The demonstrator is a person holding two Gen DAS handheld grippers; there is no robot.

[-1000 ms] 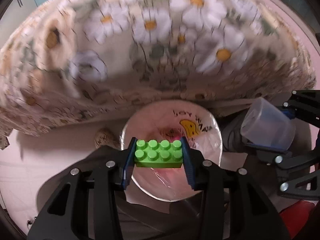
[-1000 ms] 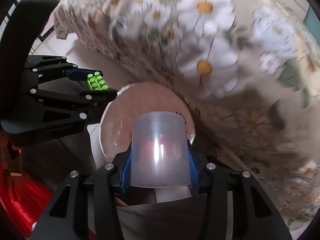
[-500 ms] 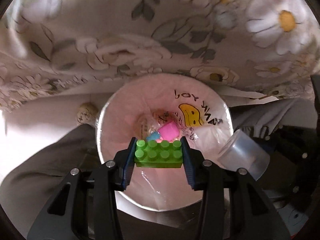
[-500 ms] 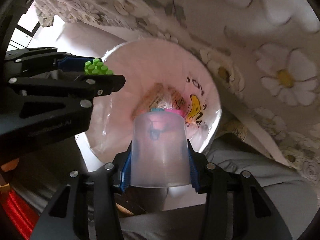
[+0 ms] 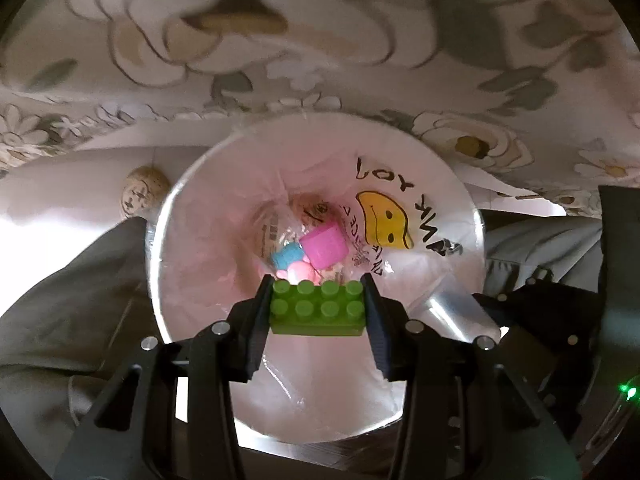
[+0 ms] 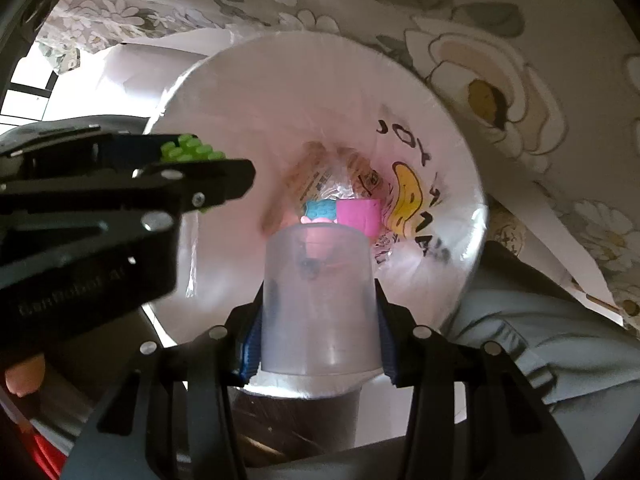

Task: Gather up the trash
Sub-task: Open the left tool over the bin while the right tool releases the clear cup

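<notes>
While both grippers point down into the bin, each one grasps a piece of trash. Left gripper, bottom centre of the left wrist view: jaws clenched on a green brick, studs facing the camera, pads pressed on its two short ends. The brick hangs over the bin mouth, near the lower part of the rim. Right gripper, bottom centre of the right wrist view: jaws clenched on a clear cup, pads on its sides, closed end toward the bin. The cup also hangs over the bin opening.

Bin is round, lined with a thin plastic bag printed with a yellow smiley and black letters, seen on the right side of the liner in both views. At the bottom of the bin, centre frame: a pink block, a blue piece, a paler pink piece just below them, and crinkled wrapper behind.

In the right wrist view the left gripper enters from the left edge, brick showing at its tip, over the left part of the bin. In the left wrist view the cup shows at lower right, blurred.

Floral cloth fills the top of both frames. Grey fabric sits lower left in the left view, lower right in the right view. A small beige round thing lies just left of the bin rim; cannot tell what it is.
</notes>
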